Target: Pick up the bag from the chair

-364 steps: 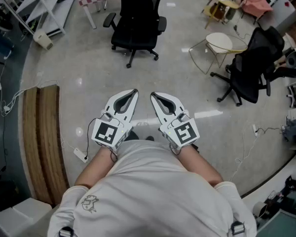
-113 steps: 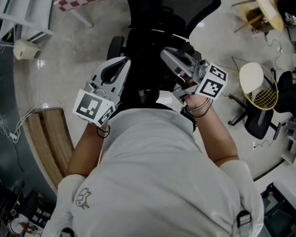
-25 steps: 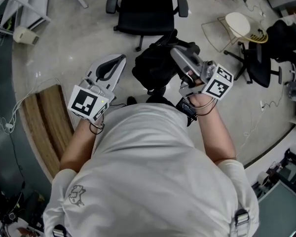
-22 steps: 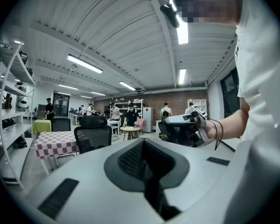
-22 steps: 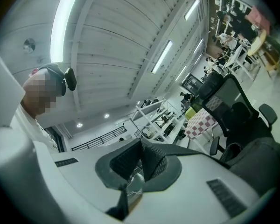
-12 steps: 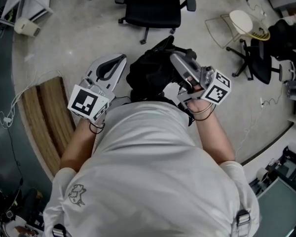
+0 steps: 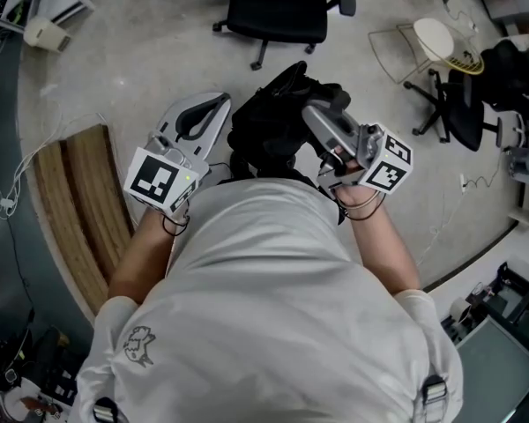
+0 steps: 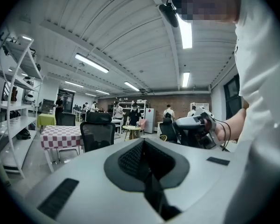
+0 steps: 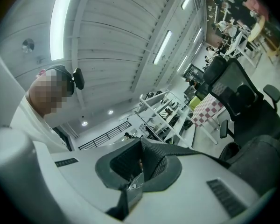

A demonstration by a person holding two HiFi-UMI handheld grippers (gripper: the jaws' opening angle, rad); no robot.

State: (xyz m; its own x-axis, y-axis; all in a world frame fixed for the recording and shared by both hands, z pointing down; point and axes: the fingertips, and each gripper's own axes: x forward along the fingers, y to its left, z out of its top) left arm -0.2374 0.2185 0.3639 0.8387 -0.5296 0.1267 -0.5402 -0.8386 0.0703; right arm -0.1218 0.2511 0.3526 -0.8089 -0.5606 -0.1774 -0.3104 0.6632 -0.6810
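Held the left gripper (image 7: 222, 104) at ten o'clock, jaws pressed together on nothing. Pinched the strap (image 9: 177, 149) tight in the right gripper (image 7: 314, 115) at one o'clock — hung the black bag (image 7: 269, 126) between both grippers. Left the chair (image 7: 278, 7) well apart, out at twelve o'clock.

Bag (image 7: 269, 130): black, soft fabric, crumpled and sagging, strap loop poking up at top. Hangs off floor just before person's chest, between both grippers. Grey webbed strap (image 9: 177, 148) pinched in right gripper (image 7: 313, 117) jaws, running off taut toward dark rounded bag body (image 9: 259, 160) at lower right of right gripper view.

Chair (image 7: 282, 7): black office chair, armrests, wheeled star base, upright on grey floor. Stands beyond bag, apart from it, not touching.
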